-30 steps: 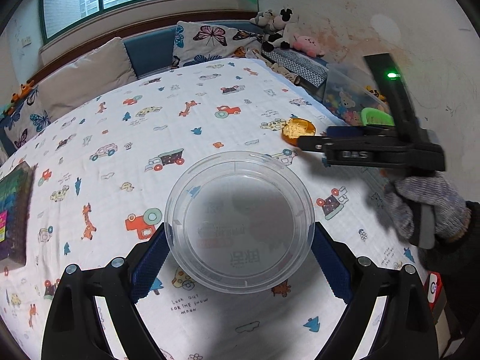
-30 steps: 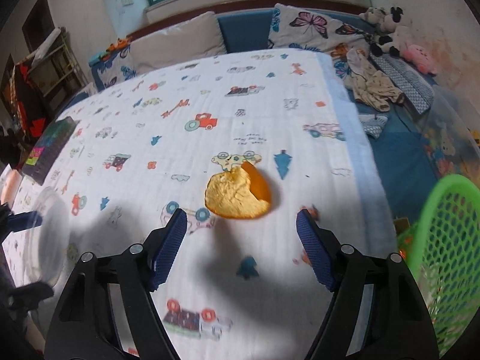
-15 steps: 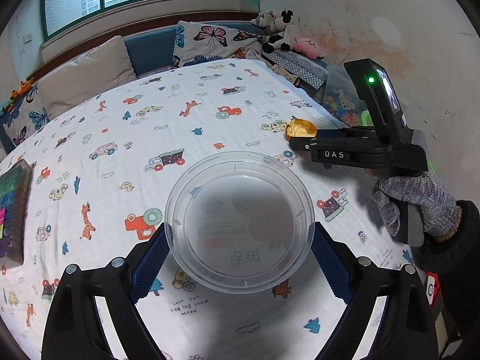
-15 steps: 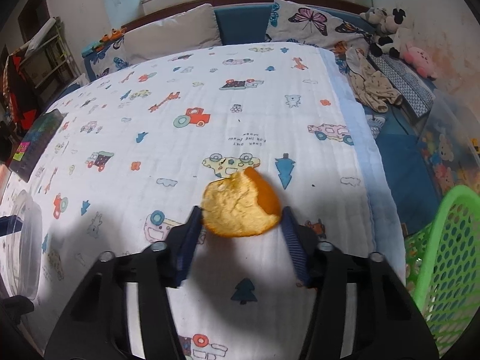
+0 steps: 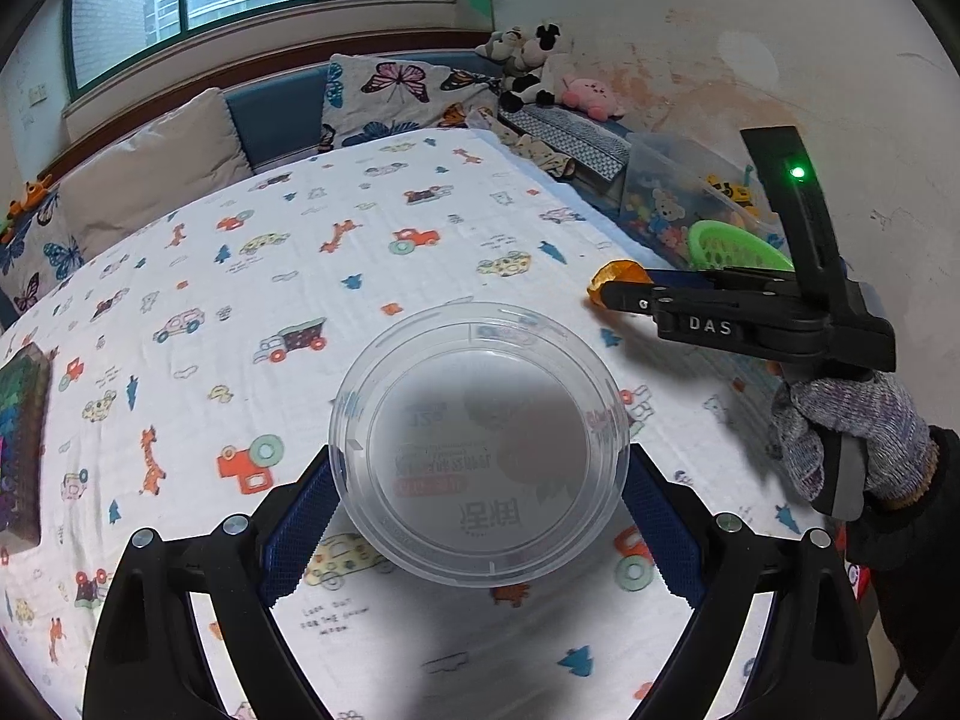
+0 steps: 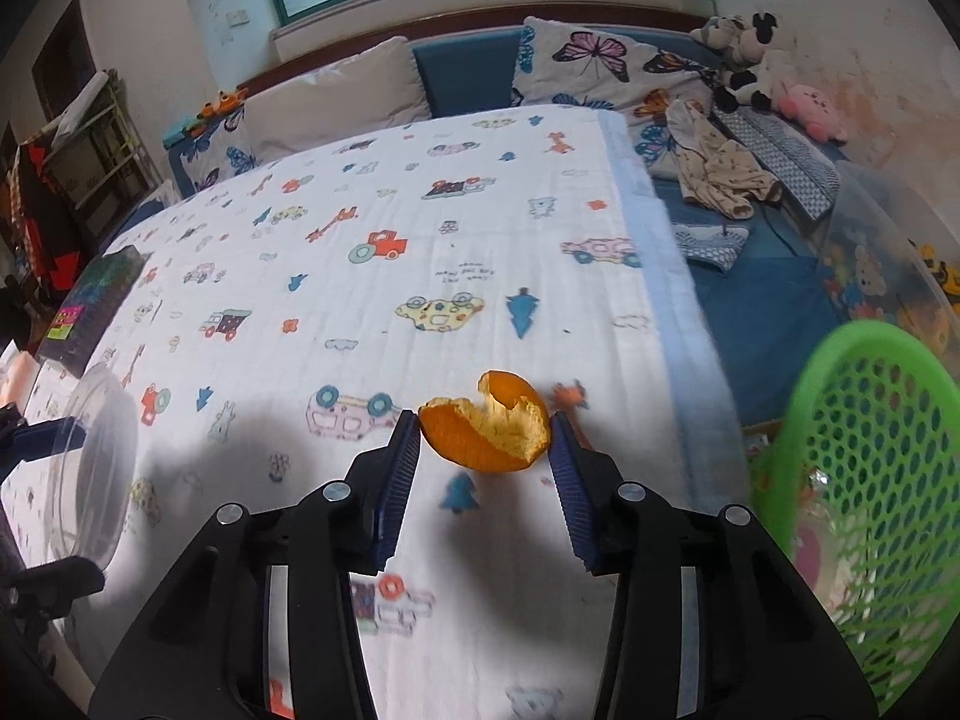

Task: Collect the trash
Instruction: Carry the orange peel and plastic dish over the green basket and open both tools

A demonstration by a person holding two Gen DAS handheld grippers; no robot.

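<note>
A piece of orange peel (image 6: pixel 487 427) sits pinched between the blue pads of my right gripper (image 6: pixel 485 438), which is shut on it just above the printed bed sheet (image 6: pixel 384 276). In the left wrist view the same peel (image 5: pixel 613 279) shows at the tip of the right gripper (image 5: pixel 624 294), held by a gloved hand (image 5: pixel 852 438). My left gripper (image 5: pixel 480 480) is shut on a clear round plastic container (image 5: pixel 480 450), its open mouth facing the camera. The container (image 6: pixel 96 468) also appears at the left edge of the right wrist view.
A green mesh basket (image 6: pixel 870 480) stands at the right beside the bed. A clear toy bin (image 6: pixel 888 264) is behind it. Pillows (image 6: pixel 336 96) and plush toys (image 6: pixel 750 60) line the far edge. A dark book (image 6: pixel 90 306) lies on the bed's left side.
The right gripper closed from wide open onto the orange peel and lifted it slightly off the sheet, toward the bed's right edge. The left gripper kept still with the container.
</note>
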